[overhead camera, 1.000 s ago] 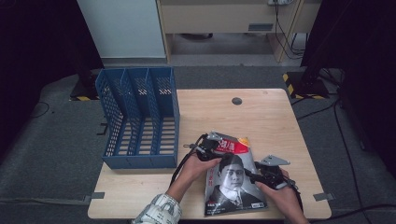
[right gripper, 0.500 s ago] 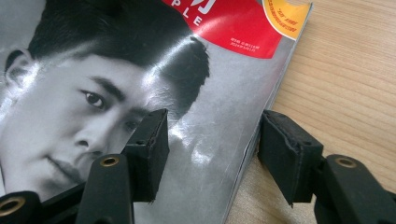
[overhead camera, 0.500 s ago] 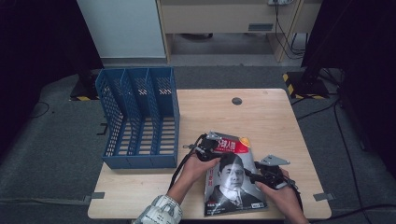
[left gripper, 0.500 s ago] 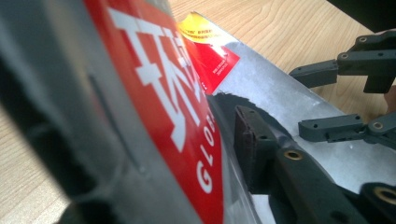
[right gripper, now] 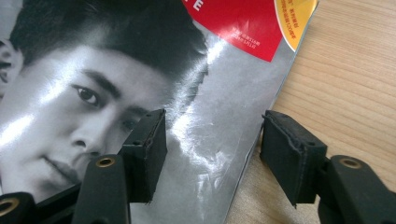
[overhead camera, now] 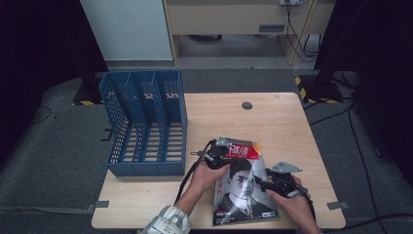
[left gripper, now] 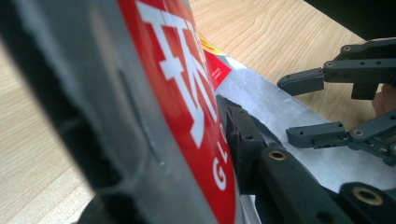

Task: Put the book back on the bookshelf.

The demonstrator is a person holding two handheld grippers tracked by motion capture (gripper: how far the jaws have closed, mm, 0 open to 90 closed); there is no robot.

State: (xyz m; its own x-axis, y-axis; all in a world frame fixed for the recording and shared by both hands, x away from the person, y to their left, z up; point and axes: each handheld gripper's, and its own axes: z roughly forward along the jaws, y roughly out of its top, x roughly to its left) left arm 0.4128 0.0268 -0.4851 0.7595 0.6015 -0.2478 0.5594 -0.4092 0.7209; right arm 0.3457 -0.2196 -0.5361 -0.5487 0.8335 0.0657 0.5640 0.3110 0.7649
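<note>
A magazine (overhead camera: 243,187) with a portrait and a red title band lies on the wooden table (overhead camera: 282,122) near the front edge. My left gripper (overhead camera: 220,156) is at its upper left corner. Its jaws have just been closing, and in the left gripper view the red cover (left gripper: 187,93) is pinched between them. My right gripper (overhead camera: 265,184) sits at the magazine's right edge, open. In the right gripper view one of its pads (right gripper: 147,140) rests over the cover (right gripper: 116,70) and the other hangs over bare wood.
A blue three-slot file rack (overhead camera: 146,122) lies on its back at the table's left side, overhanging the edge. A small dark hole (overhead camera: 247,105) marks the tabletop's far middle. Dark floor surrounds the table.
</note>
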